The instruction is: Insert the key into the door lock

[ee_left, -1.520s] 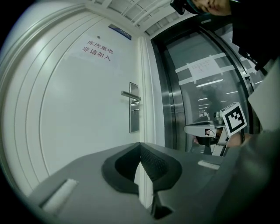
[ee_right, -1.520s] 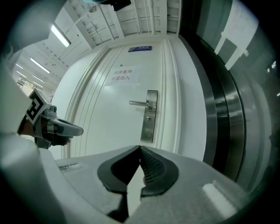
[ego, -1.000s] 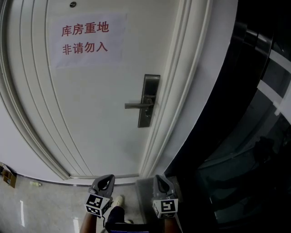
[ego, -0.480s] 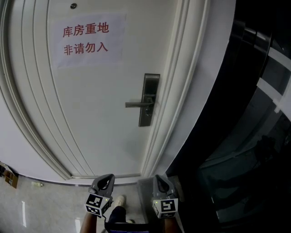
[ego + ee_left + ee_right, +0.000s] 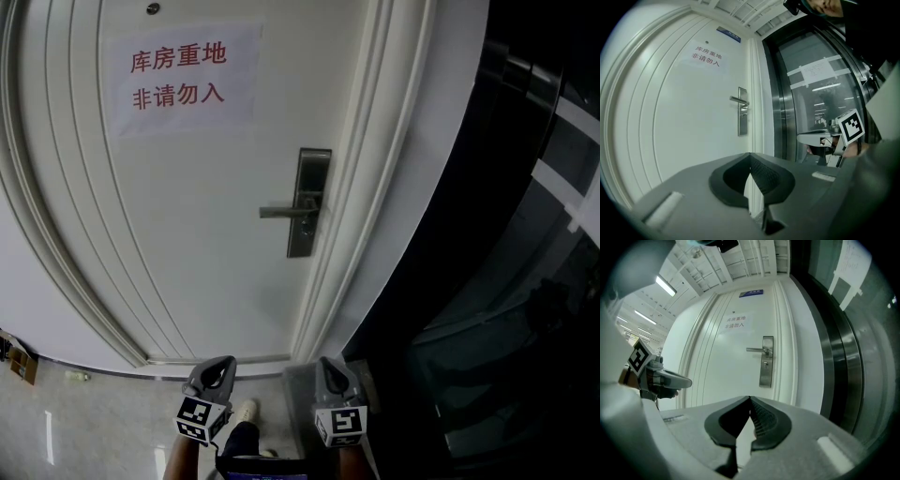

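Pointing level: left gripper [image 5: 220, 367], right gripper [image 5: 330, 367].

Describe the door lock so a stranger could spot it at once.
Start at the white door with the red-lettered paper sign. Near its right edge, below the sign, sits a tall lock plate. Grey metal on white, its lever handle points left.

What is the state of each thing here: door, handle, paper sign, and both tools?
White panelled door: closed.
Silver metal lever handle: level, not pressed down.
White paper sign with red characters: stuck flat on the door.
Left tool: jaws together, holding nothing.
Right tool: jaws together, holding nothing.
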